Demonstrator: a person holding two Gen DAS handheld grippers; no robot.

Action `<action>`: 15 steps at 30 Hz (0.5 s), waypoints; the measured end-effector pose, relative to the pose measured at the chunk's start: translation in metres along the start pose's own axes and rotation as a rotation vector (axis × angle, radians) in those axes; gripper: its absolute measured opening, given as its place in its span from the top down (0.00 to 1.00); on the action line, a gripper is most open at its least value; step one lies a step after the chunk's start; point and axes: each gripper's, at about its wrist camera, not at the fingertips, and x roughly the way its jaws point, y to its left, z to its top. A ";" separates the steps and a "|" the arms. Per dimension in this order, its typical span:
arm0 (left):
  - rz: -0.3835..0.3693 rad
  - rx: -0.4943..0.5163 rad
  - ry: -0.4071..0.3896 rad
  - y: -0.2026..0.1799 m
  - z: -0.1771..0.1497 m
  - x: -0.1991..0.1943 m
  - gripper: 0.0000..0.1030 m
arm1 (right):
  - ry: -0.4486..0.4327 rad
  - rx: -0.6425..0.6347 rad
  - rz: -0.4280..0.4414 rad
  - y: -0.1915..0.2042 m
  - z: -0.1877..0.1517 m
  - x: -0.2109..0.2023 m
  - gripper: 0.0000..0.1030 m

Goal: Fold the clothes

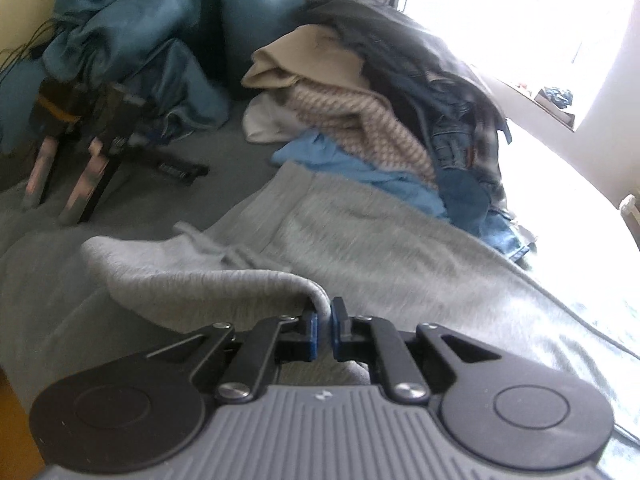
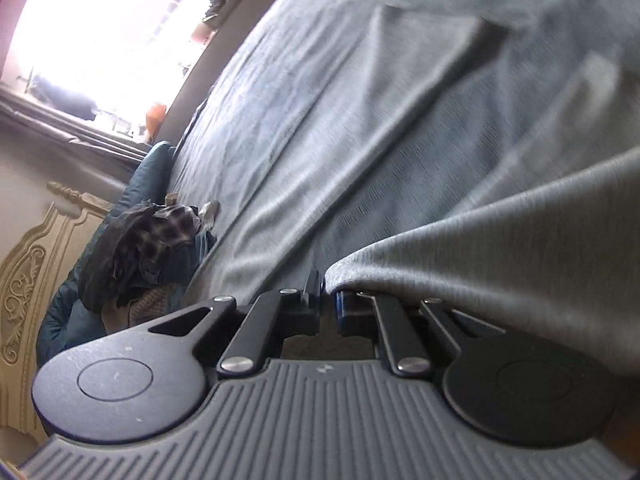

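Observation:
Light grey sweatpants [image 1: 352, 232] lie spread across the bed, with a drawstring near the waist. My left gripper [image 1: 325, 320] is shut on a raised fold of the grey sweatpants at the near edge. In the right wrist view my right gripper [image 2: 329, 300] is shut on an edge of the same grey sweatpants [image 2: 520, 256], which drape over its right finger and hang across the lower right. The view is tilted sideways.
A pile of unfolded clothes [image 1: 384, 92] lies behind the sweatpants: beige, knitted, blue, denim and dark pieces. A teal duvet [image 1: 160, 28] is bunched at the back left. The grey bedsheet [image 2: 320, 100] covers the bed. A carved headboard [image 2: 28, 280] and bright window [image 2: 104, 28] are at the left.

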 end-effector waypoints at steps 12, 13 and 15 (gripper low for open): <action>-0.016 0.082 -0.043 -0.058 0.041 0.054 0.93 | -0.065 -0.071 0.010 0.024 0.050 0.031 0.95; -0.016 0.078 -0.040 -0.061 0.044 0.059 0.93 | -0.070 -0.077 0.009 0.028 0.054 0.036 0.95; -0.014 0.063 -0.033 -0.063 0.050 0.071 0.93 | -0.075 -0.093 0.006 0.036 0.062 0.045 0.95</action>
